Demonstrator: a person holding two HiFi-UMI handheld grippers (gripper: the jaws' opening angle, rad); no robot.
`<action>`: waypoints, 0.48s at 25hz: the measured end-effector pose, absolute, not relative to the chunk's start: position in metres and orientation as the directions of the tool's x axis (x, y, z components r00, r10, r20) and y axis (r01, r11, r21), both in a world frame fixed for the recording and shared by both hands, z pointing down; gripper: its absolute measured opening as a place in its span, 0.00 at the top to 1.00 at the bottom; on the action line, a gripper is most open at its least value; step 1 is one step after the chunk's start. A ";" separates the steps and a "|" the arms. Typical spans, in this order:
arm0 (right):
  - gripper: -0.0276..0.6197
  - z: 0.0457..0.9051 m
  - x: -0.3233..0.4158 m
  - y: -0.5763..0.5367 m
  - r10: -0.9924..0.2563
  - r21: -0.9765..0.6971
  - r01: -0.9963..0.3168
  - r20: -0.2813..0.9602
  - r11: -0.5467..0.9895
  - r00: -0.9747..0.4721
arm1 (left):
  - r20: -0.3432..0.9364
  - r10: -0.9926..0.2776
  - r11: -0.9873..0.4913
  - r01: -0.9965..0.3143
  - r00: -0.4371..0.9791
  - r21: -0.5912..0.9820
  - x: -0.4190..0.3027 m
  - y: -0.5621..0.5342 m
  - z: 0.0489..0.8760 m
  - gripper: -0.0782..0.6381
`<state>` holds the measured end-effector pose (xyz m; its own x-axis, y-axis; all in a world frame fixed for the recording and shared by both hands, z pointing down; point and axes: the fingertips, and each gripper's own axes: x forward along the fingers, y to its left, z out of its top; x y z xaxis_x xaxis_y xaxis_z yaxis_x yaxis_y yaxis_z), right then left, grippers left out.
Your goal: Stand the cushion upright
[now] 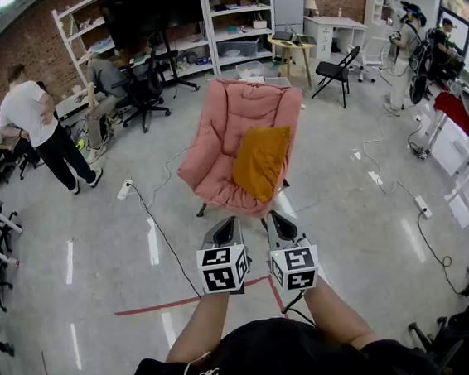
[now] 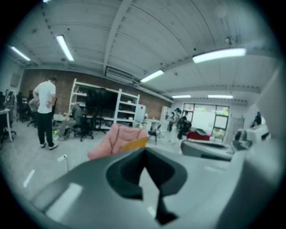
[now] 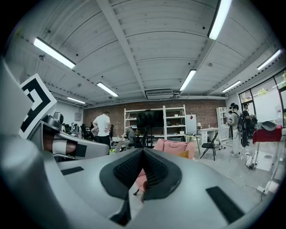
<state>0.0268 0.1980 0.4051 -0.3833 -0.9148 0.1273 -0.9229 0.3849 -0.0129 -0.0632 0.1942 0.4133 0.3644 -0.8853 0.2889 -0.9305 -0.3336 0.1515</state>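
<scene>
A mustard-yellow cushion (image 1: 261, 163) lies slanted on the seat of a pink padded chair (image 1: 227, 117), leaning toward its back. My left gripper (image 1: 225, 223) and right gripper (image 1: 278, 218) hover side by side just short of the chair's front edge, both shut with nothing in them. They touch neither chair nor cushion. In the left gripper view the jaws of the left gripper (image 2: 144, 154) meet, with the chair (image 2: 111, 139) and a strip of cushion (image 2: 135, 144) beyond. The right gripper (image 3: 143, 153) shows its ribbed pads together, the chair (image 3: 172, 146) and cushion (image 3: 184, 154) behind.
A power strip (image 1: 125, 188) with a black cable lies on the floor left of the chair. A red tape line (image 1: 176, 303) runs under my arms. A black folding chair (image 1: 338, 67) stands at the back right. A standing person (image 1: 40, 120) is at the left; others work at desks and on the right.
</scene>
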 end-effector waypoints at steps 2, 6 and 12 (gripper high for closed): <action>0.97 0.408 0.032 0.196 -0.914 -0.018 -0.923 0.132 0.385 -0.384 | 0.288 -0.885 -0.336 -0.930 0.366 0.149 -0.058 0.194 0.414 0.90; 0.97 0.413 0.039 0.192 -0.911 -0.024 -0.922 0.142 0.387 -0.386 | 0.293 -0.882 -0.341 -0.929 0.369 0.144 -0.049 0.190 0.418 0.90; 0.97 0.417 0.051 0.184 -0.915 -0.046 -0.926 0.141 0.376 -0.378 | 0.309 -0.882 -0.338 -0.934 0.357 0.117 -0.039 0.184 0.423 0.90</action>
<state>0.0513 0.1839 0.4167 -0.3785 -0.9148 0.1411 -0.9255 0.3758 -0.0463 -0.0388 0.1837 0.4230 0.3572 -0.8816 0.3086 -0.9340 -0.3375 0.1170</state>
